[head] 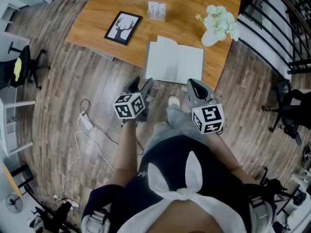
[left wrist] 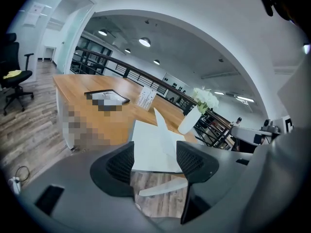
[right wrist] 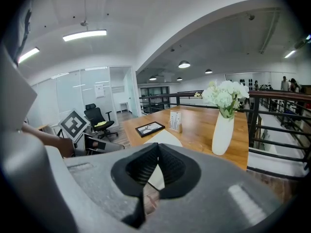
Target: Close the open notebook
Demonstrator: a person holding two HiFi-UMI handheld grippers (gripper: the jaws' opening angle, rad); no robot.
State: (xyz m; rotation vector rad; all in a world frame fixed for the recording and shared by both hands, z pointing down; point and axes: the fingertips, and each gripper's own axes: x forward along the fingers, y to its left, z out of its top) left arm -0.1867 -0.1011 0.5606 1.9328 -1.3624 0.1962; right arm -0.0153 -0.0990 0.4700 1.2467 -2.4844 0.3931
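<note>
The notebook (head: 175, 62) lies open and flat at the near edge of the counter (head: 97, 13), its near side almost flush with that edge; one leaf is seen raised close to the spine. The left gripper (head: 141, 87) is held short of the counter, over the floor, with its jaws set wide apart and nothing between them; only the white pages are seen beyond the gap. The right gripper (head: 199, 89) is held alongside, to the right, with its jaws brought together at the tips and nothing caught. Neither is touching the book.

Closing has not been started, it is judged. A single leaf, rather than the whole half, could be pinched and creased if the jaws were brought in carelessly. The book could be pushed off the near edge if it were nudged toward the person. The vase (head: 214, 35), just beyond the far right corner, could be toppled by a wide swing.
</note>
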